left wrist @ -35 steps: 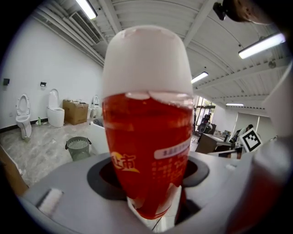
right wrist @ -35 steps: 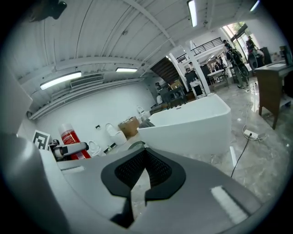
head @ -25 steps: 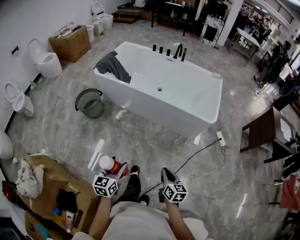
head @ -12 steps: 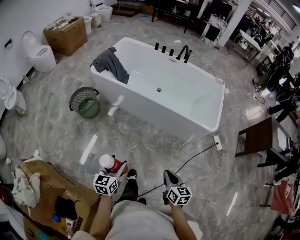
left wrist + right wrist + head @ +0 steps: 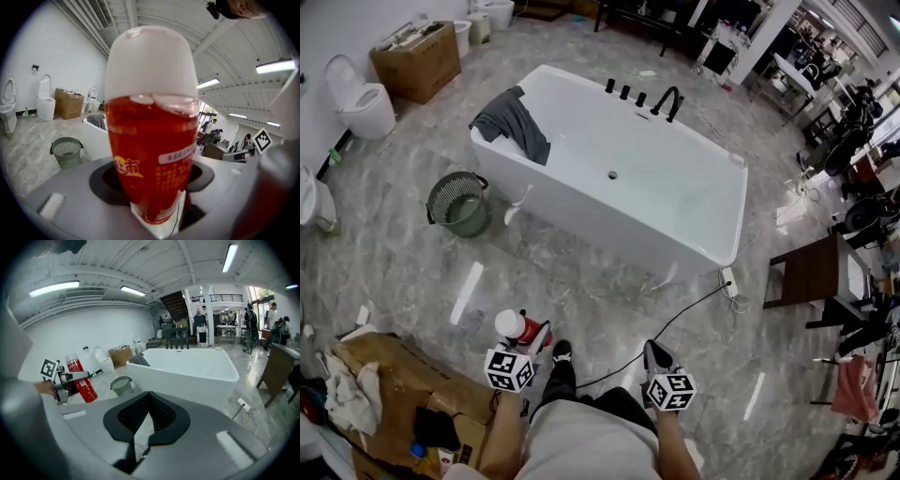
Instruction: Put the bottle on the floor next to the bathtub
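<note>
Holding the bottle [image 5: 521, 329] clamped in the left gripper [image 5: 540, 337] at lower left of the head view, above the floor [image 5: 581, 291], well apart from the bathtub [image 5: 581, 204] at upper centre, right gripper [image 5: 655, 353] closed on nothing.

The head view now takes in the room from a little nearer. The bathtub [image 5: 600, 220] looks slightly bigger and its near corner reaches further left. The green basket [image 5: 455, 203] and the toilet [image 5: 361, 94] slide toward the left edge. The cardboard box [image 5: 403, 375] at the lower left is cut more by the bottom edge. The right gripper [image 5: 656, 354] stands further right, so the gap to the left gripper [image 5: 530, 339] is wider.
</note>
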Available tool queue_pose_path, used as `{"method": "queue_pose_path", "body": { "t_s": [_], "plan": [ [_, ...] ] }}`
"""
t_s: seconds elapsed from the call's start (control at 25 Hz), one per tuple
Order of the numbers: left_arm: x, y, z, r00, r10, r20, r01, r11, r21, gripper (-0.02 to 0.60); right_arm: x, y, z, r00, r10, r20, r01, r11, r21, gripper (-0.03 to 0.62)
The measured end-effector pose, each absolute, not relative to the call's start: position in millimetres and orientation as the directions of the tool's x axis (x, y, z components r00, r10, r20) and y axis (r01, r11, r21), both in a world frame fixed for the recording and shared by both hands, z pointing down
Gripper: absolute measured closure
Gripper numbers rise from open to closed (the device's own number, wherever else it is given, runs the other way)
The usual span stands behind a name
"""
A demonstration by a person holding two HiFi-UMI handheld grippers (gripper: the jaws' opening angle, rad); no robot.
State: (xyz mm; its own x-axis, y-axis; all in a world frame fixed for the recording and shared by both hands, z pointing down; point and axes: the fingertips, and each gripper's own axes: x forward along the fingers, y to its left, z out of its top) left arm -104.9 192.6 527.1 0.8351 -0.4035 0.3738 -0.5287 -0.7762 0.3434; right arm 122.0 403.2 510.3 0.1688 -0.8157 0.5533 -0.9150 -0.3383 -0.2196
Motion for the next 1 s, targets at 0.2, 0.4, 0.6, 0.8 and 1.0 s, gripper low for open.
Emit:
{"method": "queue_pose_path", "body": {
  "t_s": [0.2,0.4,0.6,0.8,1.0],
  "plan": [
    [-114.4,180.3,528.7,0.834,-0.396,0.385,-0.526,-0.783,0.333,0.245,125.9,380.3,503.6,0.183,-0.831,0.526,-0.91,-0.346,-0.229,0.592],
    [-114.6,175.0,526.6,0.826,-0.399,0.398,-0.535,-0.779,0.328,0.245,132.3,360.2,503.1,0.158,-0.847,0.508,-0.905,-0.33,-0.268,0.592],
    [-115.0,171.2,527.8,0.811,-0.407,0.419,-0.55,-0.774,0.313,0.245,139.1,333.2,505.0,0.122,-0.86,0.496,-0.911,-0.295,-0.287,0.592],
    [-103.8,161.6,528.0,0.801,-0.422,0.424,-0.571,-0.752,0.33,0.245,155.4,292.0,510.3,0.072,-0.873,0.482,-0.908,-0.257,-0.331,0.592],
    [-84.6,147.7,524.3,0.788,-0.437,0.434,-0.583,-0.756,0.297,0.245,163.4,239.2,512.2,-0.06,-0.877,0.478,-0.916,-0.141,-0.374,0.592]
  ]
}}
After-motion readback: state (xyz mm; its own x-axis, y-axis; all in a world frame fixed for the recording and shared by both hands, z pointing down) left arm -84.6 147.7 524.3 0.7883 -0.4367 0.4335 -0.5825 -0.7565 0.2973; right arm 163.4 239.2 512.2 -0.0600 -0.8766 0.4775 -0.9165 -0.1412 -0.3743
